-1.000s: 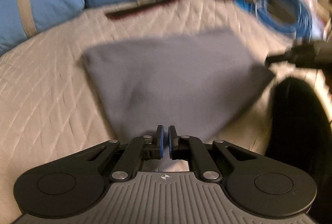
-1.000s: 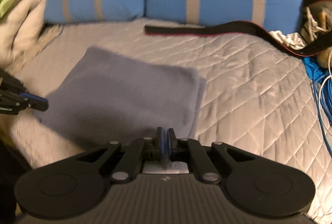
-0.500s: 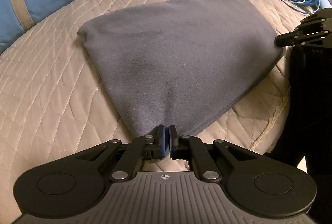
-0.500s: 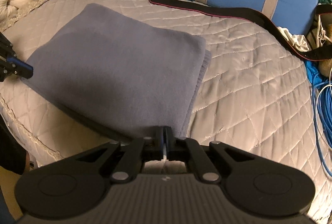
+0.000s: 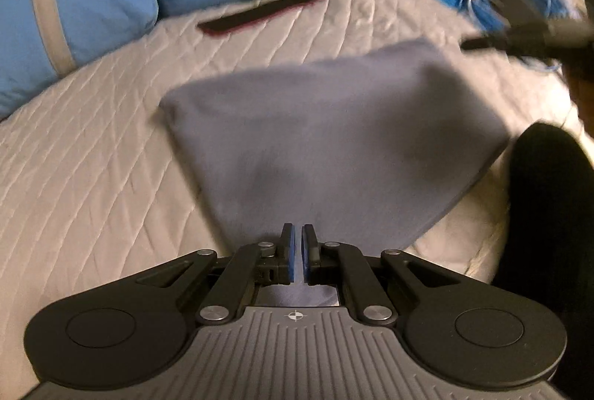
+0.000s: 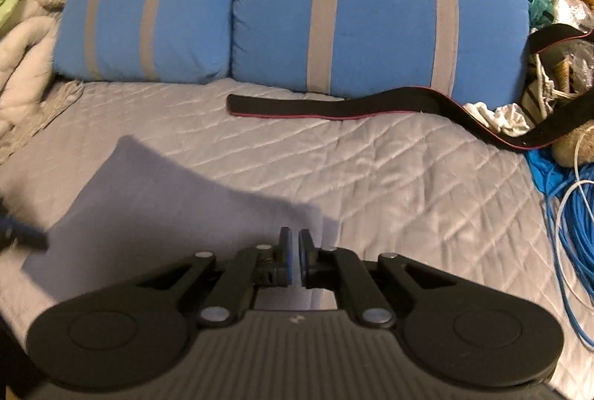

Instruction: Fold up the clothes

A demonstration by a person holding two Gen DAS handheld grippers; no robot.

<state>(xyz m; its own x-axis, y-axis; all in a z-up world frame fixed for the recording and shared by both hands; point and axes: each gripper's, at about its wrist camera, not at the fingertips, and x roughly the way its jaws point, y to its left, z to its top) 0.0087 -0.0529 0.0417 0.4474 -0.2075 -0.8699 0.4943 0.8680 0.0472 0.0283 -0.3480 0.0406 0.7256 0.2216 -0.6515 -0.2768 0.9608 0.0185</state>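
Cloth point(image 5: 334, 136), a grey-blue fleece already folded into a thick pad, lies on the quilt point(image 5: 92, 184) straight ahead of both grippers, its near edge reaching back under their fingers. Half a second ago both cameras looked steeply down on it, with the left fingers clamped on one near corner and the right gripper pinching the other. Now both views have tipped up, the pillows point(image 6: 289, 14) fill the top of the right view, and the pictures are smeared with motion. The pad reads the same shape as before, so I judge the fold is finished and the hands are starting to leave it.

The left gripper point(image 5: 296, 251) has its pads nearly together, a thin slit between the blue faces. Grey cloth shows in that slit and in the window behind the fingers, so it appears clenched on the near edge; the blur keeps me from being sure. The right gripper point(image 6: 296, 257) sits over the pad's near right corner with its jaws opening. A sliver of cloth colour shows in the gap, but the pads no longer seem to press on it, so I read it as released.

From the left view, the right gripper is a dark streak beyond the cloth's far right corner. A black strap point(image 6: 334, 107) lies farther ahead by the pillows, and blue cable point(image 6: 568, 222) is coiled well to the right.
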